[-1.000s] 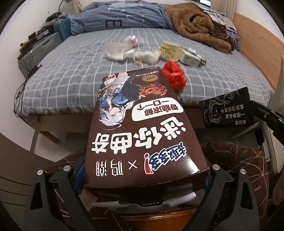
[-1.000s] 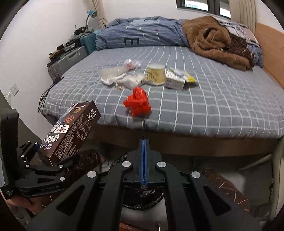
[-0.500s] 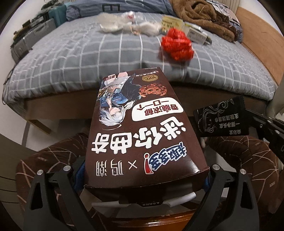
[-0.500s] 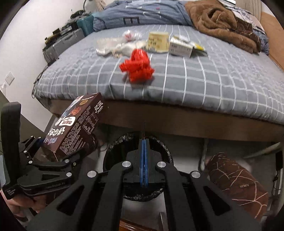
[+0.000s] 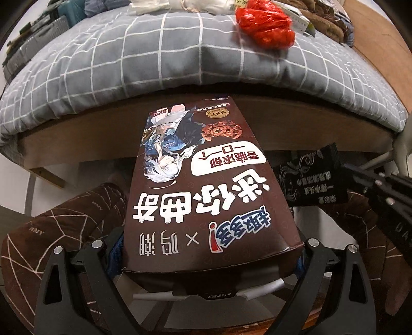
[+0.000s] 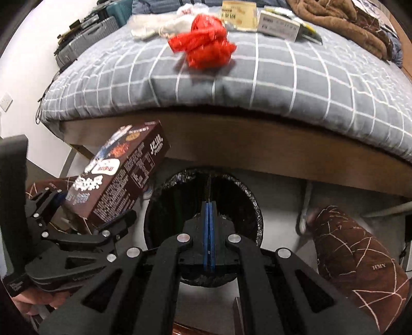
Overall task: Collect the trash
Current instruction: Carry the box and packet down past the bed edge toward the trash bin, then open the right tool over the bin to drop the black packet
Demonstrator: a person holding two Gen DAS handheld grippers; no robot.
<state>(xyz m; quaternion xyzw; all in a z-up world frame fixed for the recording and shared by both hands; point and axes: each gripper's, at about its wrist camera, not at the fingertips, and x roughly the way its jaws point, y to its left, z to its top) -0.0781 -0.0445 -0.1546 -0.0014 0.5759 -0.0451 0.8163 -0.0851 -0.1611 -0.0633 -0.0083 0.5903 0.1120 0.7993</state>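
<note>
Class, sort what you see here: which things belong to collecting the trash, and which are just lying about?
Job: brown cookie box in the left gripper; black sachet in the right gripper; bin; red bag.
Lying about: brown blanket; suitcase.

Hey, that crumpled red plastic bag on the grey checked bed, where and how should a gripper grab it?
Probably from above, jaws straddling a raised fold near the top of the crumpled red plastic bag. It sits as a loose puffy heap on the soft grey checked bed with nothing touching it, so pinching a ridge should catch better than scooping underneath.

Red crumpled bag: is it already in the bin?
No, the red crumpled bag lies on the bed, while the black-lined bin stands on the floor below.
</note>
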